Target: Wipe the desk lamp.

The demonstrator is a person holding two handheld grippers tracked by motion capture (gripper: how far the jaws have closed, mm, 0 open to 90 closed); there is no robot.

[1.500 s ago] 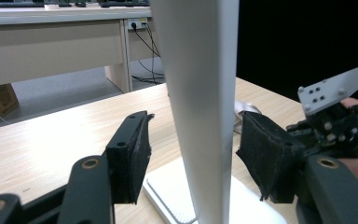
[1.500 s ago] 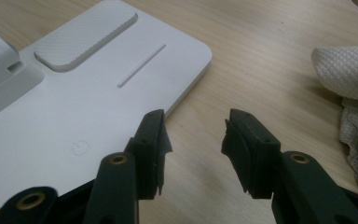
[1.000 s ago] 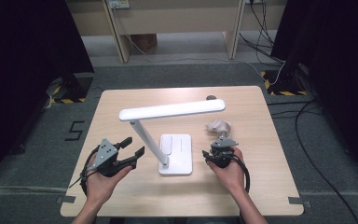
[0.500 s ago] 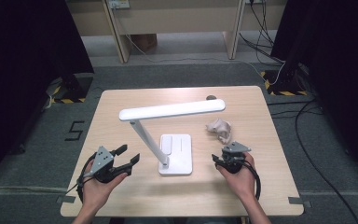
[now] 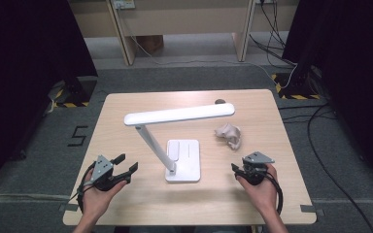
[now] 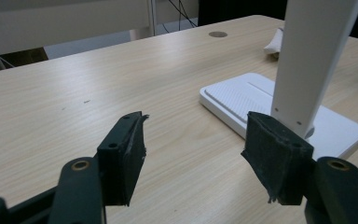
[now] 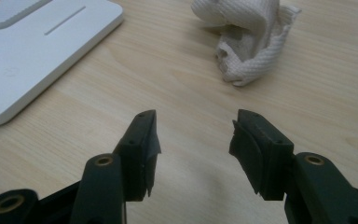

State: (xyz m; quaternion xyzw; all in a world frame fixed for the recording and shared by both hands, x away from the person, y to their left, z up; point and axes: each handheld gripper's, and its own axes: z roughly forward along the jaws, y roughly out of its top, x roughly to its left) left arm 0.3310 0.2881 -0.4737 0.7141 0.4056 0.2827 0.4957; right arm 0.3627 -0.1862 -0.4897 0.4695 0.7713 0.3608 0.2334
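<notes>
A white desk lamp stands mid-table, its flat base [image 5: 183, 160] under a long head [image 5: 179, 114]. Right of it lies a crumpled white cloth [image 5: 229, 135]. My right gripper [image 5: 246, 163] sits near the front edge, a short way behind the cloth. In the right gripper view, the right gripper [image 7: 193, 144] is open, its jaws have just been opening, and nothing is between them; the cloth [image 7: 247, 37] lies ahead. My left gripper [image 5: 127, 162] is open at the front left. In its own view, the left gripper [image 6: 193, 158] is empty and points at the lamp base [image 6: 256, 100] and post [image 6: 307, 60].
A dark round grommet [image 5: 219, 102] sits in the table [image 5: 126, 104] near its far edge. Cables run over the grey floor at the right. Bare wood lies between each gripper and the lamp base.
My right gripper has drawn back from the cloth toward the near edge, and the cloth stays on the table. My left gripper has sunk and slid toward the near edge.
</notes>
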